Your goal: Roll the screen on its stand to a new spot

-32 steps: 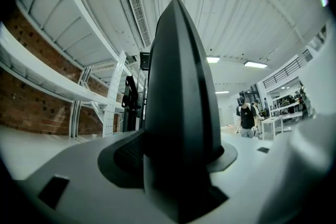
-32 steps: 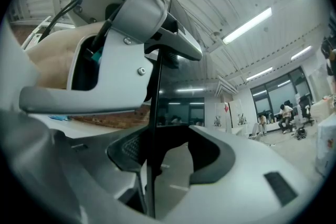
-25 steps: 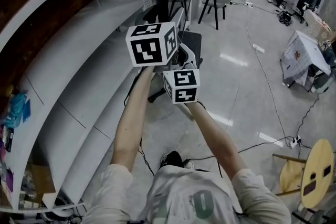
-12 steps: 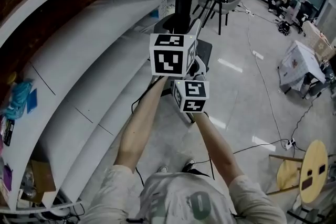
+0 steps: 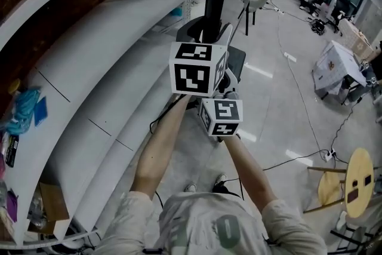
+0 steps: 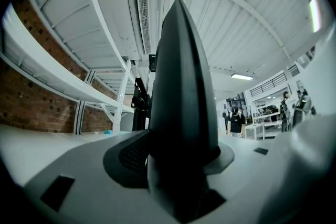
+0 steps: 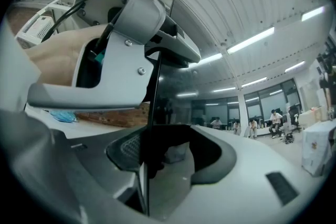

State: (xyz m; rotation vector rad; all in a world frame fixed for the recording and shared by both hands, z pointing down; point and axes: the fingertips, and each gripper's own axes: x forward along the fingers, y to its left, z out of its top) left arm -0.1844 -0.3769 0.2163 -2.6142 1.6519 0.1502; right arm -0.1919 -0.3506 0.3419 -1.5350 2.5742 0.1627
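Mid-roll, I judge; left gripper (image 6: 181,160) (jaws just been closing) and right gripper (image 7: 157,165) each pinch the screen (image 6: 181,76) edge-on; next: a steady, level push.

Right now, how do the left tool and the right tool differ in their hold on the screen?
The left tool holds the screen higher up; the right tool holds it below. The left tool faces a thick dark edge; the right tool faces a thin edge beside glossy reflections. The left tool's jaws have just been closing. Both have the screen pressed between their jaws.
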